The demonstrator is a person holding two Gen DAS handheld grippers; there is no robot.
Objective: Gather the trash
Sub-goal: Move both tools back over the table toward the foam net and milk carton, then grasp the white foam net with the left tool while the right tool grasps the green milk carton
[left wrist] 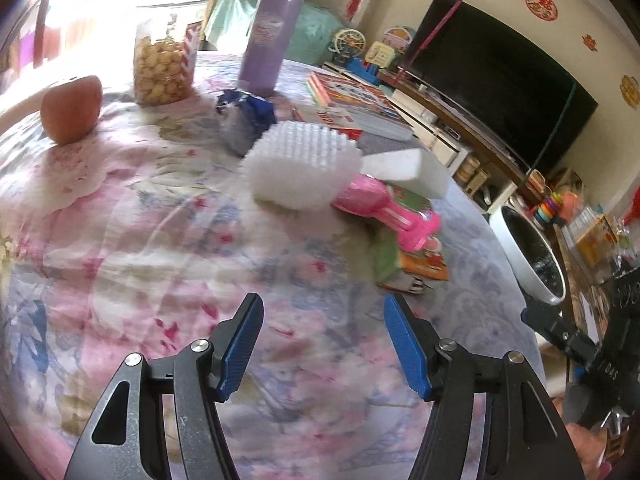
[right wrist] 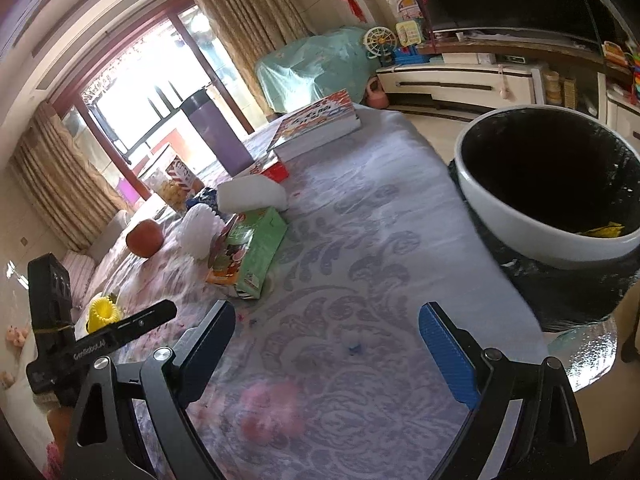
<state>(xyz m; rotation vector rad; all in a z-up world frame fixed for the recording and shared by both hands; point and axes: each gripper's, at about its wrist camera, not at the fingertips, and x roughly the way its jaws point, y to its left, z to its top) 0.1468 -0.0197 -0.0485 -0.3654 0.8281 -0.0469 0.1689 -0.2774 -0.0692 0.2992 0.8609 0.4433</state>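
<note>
A white foam fruit net [left wrist: 302, 160] lies on the flowered tablecloth, ahead of my open, empty left gripper [left wrist: 324, 320]; it also shows in the right wrist view [right wrist: 198, 230]. A crumpled blue-and-silver wrapper [left wrist: 246, 118] lies behind it. A green carton [right wrist: 250, 254] lies on its side to the right, also in the left wrist view [left wrist: 390, 258]. The white bin with a black liner [right wrist: 548, 184] stands off the table's right edge, a yellow scrap inside. My right gripper [right wrist: 328, 328] is open and empty over the table near the bin.
An apple [left wrist: 72, 108], a snack jar [left wrist: 164, 56], a purple flask [left wrist: 268, 36], a pink toy [left wrist: 384, 210], a white foam block [left wrist: 408, 170] and books [left wrist: 352, 100] stand on the table. A yellow foam net [right wrist: 103, 312] lies at the left. A TV cabinet [right wrist: 460, 82] stands beyond.
</note>
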